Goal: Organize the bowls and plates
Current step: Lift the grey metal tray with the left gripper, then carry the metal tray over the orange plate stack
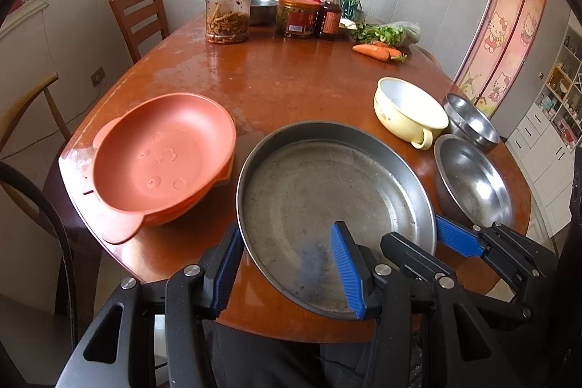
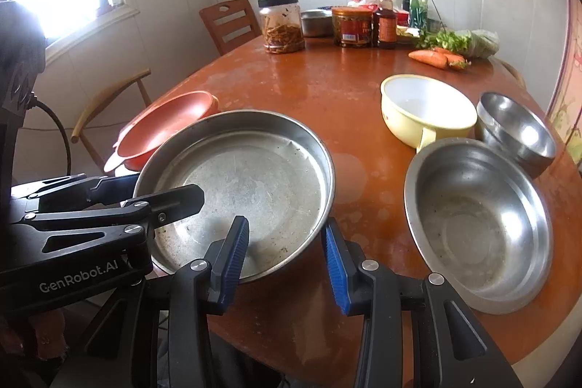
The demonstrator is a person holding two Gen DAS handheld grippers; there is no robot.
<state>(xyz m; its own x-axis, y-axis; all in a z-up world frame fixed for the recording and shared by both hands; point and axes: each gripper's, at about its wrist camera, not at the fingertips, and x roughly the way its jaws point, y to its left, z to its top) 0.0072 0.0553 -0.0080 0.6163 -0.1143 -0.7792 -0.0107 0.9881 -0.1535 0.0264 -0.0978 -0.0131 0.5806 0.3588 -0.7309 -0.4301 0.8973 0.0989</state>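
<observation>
Steel pan held by its near rim in both hand-held grippers, left and right, orange plates lying to its left.

Black two-finger grippers with blue pads

The left gripper and right gripper share ribbed blue pads and silver screws; white "GenRobot.AI" lettering marks the left one's side.

Steel pan between hand-held gripper fingers
</observation>
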